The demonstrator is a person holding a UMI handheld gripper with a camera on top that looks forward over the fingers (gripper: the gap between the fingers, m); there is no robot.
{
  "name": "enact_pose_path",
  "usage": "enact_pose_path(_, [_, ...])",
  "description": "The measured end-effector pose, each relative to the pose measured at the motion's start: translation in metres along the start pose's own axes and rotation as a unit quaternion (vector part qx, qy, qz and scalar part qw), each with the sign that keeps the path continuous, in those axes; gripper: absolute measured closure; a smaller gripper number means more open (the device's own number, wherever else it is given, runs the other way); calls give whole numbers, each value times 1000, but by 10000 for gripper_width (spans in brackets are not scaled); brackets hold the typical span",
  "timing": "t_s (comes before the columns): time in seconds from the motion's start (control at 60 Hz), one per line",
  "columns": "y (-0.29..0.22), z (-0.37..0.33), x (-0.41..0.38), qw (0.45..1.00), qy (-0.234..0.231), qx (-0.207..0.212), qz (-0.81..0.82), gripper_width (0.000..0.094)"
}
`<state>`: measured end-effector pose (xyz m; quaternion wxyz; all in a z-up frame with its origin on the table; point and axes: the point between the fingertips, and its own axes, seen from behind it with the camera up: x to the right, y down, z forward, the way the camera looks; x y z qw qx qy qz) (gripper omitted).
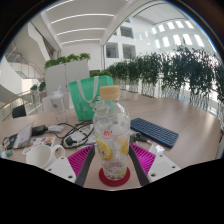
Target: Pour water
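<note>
A clear plastic bottle (111, 135) with a pale cap and a yellow-patterned label stands upright on a round red coaster (113, 178) on the light table (170, 112). My gripper (112, 158) is open, and the bottle stands between its fingers. The magenta pads (80, 160) flank the bottle's lower half closely on both sides. I cannot see a clear gap at the fingertips. A white cup (42, 155) sits on the table to the left of the left finger.
A green bag (90, 95) stands behind the bottle. A dark flat case (155, 131) lies to the right. Cables and small items (35, 132) crowd the left side, with a clear glass (57, 101) beyond them. Potted plants (165, 70) line the table's far side.
</note>
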<state>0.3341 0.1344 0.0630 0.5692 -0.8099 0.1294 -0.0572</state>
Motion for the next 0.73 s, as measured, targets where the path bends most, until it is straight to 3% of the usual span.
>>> enact_pose_path(0.033, [-1, -14, -4, 1000, -6, -4, 4, 85])
enact_pose_path(0.05, [-2, -23, -5, 1000, -7, -6, 5, 82])
enact_pose_path(0.517, [-25, -343, -101, 999, 46, -7, 1, 100])
enact_pose_path(0.733, [-27, -447, -163, 999, 47, -5, -1, 99])
